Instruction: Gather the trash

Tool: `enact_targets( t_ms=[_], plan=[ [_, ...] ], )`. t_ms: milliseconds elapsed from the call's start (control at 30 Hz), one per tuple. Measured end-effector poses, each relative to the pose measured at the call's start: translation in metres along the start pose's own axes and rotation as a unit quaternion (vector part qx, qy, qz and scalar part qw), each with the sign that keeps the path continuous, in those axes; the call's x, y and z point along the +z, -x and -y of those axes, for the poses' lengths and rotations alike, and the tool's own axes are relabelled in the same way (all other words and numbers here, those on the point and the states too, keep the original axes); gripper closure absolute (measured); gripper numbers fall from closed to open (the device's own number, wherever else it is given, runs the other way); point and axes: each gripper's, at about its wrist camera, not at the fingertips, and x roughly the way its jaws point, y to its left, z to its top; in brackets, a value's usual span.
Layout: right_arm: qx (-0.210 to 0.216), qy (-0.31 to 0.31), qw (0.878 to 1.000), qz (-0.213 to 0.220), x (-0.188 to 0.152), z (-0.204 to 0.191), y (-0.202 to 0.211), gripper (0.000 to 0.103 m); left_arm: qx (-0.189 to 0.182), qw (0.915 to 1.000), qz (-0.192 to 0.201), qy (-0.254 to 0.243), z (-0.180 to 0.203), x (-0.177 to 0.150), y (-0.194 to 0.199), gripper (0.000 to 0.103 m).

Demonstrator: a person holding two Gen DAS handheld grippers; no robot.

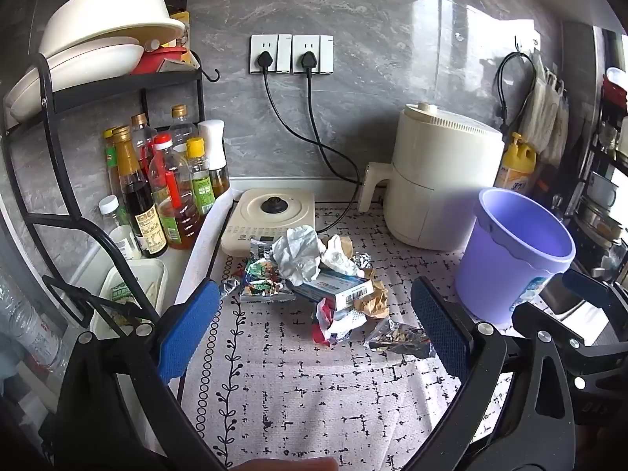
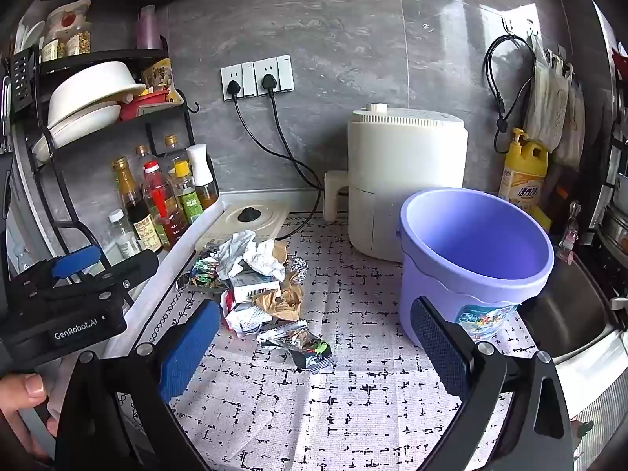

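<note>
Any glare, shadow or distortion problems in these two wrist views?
Left wrist view: strong fisheye bending at the edges, window glare on the wall tile, trash pile sharp and evenly lit. Right wrist view: same bending, a sunlit patch on the table mat nearly washes out its pattern, bucket clear.

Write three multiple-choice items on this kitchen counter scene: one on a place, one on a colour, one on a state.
1. Where does the trash pile lie?
A. left of the bucket
B. inside the bucket
C. on the air fryer

2. What colour is the bucket?
A. red
B. purple
C. green

3. How are the right tongs?
A. shut on a wrapper
B. shut on the bucket rim
C. open, empty

Key: 1 A, the pile sits on the mat to the bucket's left; 2 B, its wall is purple; 3 C, the blue pads stand apart with nothing between.
</note>
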Motion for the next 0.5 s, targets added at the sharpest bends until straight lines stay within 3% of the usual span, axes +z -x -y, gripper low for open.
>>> enact_targets(
  t_ms=[500],
  plan=[
    [0.005, -0.004, 1.000, 0.002, -0.0018, 0.0011, 0.0000, 0.008, 0.001, 1.0000, 0.001, 0.002, -0.0037, -0.0045, 0.0018, 0.006]
  ],
)
